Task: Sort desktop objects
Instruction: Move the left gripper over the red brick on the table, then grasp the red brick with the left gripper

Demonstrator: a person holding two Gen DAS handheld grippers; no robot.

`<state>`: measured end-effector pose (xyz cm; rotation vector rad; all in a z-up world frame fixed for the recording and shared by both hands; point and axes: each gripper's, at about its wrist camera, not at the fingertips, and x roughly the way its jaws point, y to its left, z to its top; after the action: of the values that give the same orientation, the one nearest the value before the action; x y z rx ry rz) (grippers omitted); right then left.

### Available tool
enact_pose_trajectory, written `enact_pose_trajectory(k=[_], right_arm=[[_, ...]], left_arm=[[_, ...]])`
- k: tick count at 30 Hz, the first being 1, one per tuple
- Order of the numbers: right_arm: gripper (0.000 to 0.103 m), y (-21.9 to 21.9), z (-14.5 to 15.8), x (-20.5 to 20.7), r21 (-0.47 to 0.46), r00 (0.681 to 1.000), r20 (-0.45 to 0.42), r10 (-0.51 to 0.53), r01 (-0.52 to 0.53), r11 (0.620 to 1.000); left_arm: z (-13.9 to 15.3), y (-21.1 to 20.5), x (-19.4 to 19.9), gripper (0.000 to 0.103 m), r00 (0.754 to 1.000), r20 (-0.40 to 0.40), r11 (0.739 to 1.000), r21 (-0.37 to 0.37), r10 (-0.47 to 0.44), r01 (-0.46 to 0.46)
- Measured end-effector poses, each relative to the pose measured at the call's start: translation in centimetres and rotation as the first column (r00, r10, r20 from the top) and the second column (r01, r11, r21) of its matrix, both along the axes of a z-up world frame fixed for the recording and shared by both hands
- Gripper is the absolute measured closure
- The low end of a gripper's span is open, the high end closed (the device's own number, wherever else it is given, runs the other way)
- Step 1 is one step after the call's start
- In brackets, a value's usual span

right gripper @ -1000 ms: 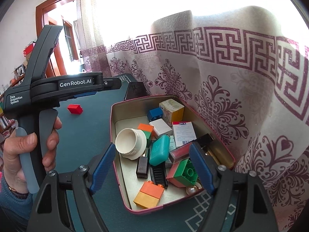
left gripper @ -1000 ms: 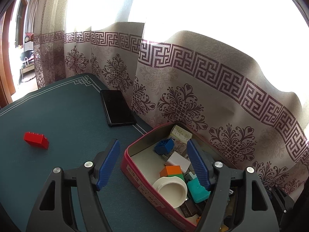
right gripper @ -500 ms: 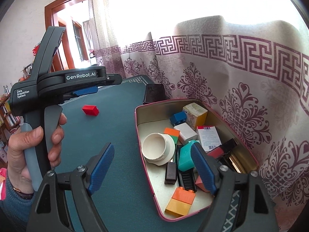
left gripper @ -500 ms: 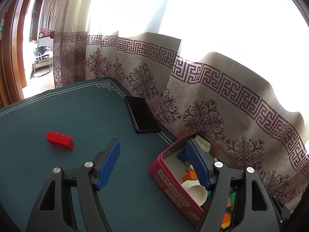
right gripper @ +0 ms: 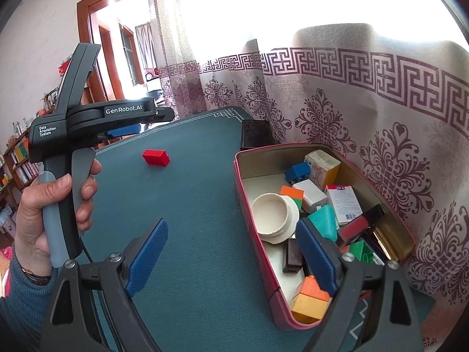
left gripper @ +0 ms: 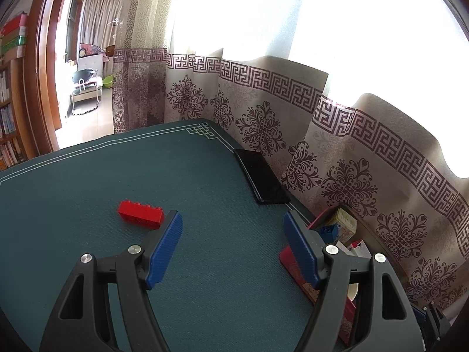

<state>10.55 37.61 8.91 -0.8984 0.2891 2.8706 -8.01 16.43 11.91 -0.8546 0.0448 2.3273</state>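
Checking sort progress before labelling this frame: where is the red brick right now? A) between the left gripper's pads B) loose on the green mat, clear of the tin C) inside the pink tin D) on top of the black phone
B: the red brick lies alone on the green mat, apart from the pink tin and the black phone, with nothing between the left gripper pads.

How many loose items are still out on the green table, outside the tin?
2: a red brick mid-table near the left gripper, and a black phone along the curtain edge behind the tin. Nearer areas are out of view.
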Motion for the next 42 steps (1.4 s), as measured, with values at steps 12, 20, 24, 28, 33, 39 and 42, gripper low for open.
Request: enact_pose_trajectory(k=[12, 20, 24, 28, 33, 39, 42], right_arm=[[0.002, -2.5, 0.2, -0.9, 0.024, 0.998, -0.002, 0.055, -0.055, 0.998], [0.001, -3.2, -0.2, -1.2, 0.014, 0.998, 0.019, 0.067, -0.068, 0.998], [0.001, -3.8, -0.2, -1.3, 0.023, 0.997, 0.024, 0.077, -0.078, 0.997], [0.001, -4.4, -0.2, -1.5, 0.024, 0.996, 0.027, 0.089, -0.09, 0.996], [0.001, -5.2, -0.7, -2.3, 0.01, 0.992, 0.043, 0.119, -0.119, 0.993], [0.001, -5.9, -1.2, -3.9, -0.016, 0.986, 0.053, 0.159, -0.158, 0.987], [0.001, -6.2, -1.6, -4.7, -0.027, 0.982, 0.055, 0.182, -0.18, 0.983]], left_arm=[[-0.3, -5.7, -4.9, 0.029, 0.984, 0.063, 0.984, 0.045, 0.169, -0.172], [-1.5, -8.4, -7.4, 0.029, 0.952, 0.107, 0.956, 0.027, 0.286, -0.291], [-2.1, -8.9, -8.2, 0.029, 0.945, 0.101, 0.95, -0.008, 0.313, -0.313], [-2.7, -9.4, -8.9, 0.029, 0.939, 0.109, 0.945, -0.037, 0.326, -0.324], [-3.6, -10.2, -9.9, 0.029, 0.934, 0.137, 0.944, -0.029, 0.33, -0.329], [-5.2, -11.3, -11.4, 0.029, 0.921, 0.193, 0.939, -0.007, 0.338, -0.344], [-6.2, -11.5, -12.0, 0.029, 0.911, 0.239, 0.937, 0.012, 0.335, -0.348]])
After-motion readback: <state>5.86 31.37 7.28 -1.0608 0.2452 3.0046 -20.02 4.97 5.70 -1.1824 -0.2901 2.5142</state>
